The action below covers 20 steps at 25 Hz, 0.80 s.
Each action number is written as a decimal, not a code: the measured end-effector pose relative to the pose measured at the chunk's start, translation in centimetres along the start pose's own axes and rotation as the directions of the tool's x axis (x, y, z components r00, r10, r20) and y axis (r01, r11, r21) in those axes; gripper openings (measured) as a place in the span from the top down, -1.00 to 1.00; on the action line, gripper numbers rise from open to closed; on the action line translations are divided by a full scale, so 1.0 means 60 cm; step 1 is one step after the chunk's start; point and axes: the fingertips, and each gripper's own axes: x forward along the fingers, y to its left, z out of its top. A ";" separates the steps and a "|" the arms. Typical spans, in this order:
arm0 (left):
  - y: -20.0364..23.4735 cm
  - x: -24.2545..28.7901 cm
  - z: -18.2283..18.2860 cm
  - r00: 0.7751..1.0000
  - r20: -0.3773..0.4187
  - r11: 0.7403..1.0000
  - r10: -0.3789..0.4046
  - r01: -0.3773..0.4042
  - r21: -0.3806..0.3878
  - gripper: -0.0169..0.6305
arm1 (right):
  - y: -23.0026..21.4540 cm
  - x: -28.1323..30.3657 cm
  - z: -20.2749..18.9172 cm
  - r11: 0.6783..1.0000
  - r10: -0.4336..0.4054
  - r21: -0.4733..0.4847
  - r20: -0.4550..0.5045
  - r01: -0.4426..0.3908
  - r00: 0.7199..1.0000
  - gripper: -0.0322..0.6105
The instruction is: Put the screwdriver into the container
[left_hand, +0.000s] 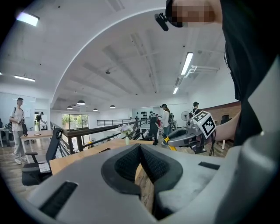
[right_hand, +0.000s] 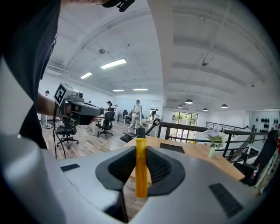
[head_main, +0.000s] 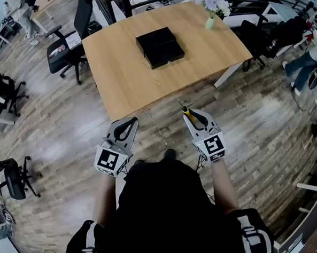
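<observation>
Short of the light wooden worktop (head_main: 118,77) | right tool (head_main: 193,116) grasping yellow-handled screwdriver (head_main: 185,110); left tool (head_main: 130,123) clenched, empty | black rectangular container (head_main: 160,47) mid-worktop, well apart | risk: narrow handle may pivot, slip during carry

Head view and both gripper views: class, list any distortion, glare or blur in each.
Head view: the wide lens bows the table edges. Left gripper view: black rounded corners, glaring ceiling lamp. Right gripper view: screwdriver sharp, ceiling curved.
</observation>
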 end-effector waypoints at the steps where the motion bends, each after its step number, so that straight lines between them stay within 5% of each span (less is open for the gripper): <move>1: -0.005 0.006 -0.001 1.000 -0.003 1.000 0.003 -0.003 0.001 0.88 | -0.006 -0.001 -0.003 1.000 0.005 -0.002 0.001 -0.005 1.000 0.63; 20: -0.055 0.074 0.012 1.000 -0.014 0.999 0.013 -0.012 0.037 0.88 | -0.069 -0.020 -0.032 0.999 0.050 0.002 0.014 -0.050 0.999 0.63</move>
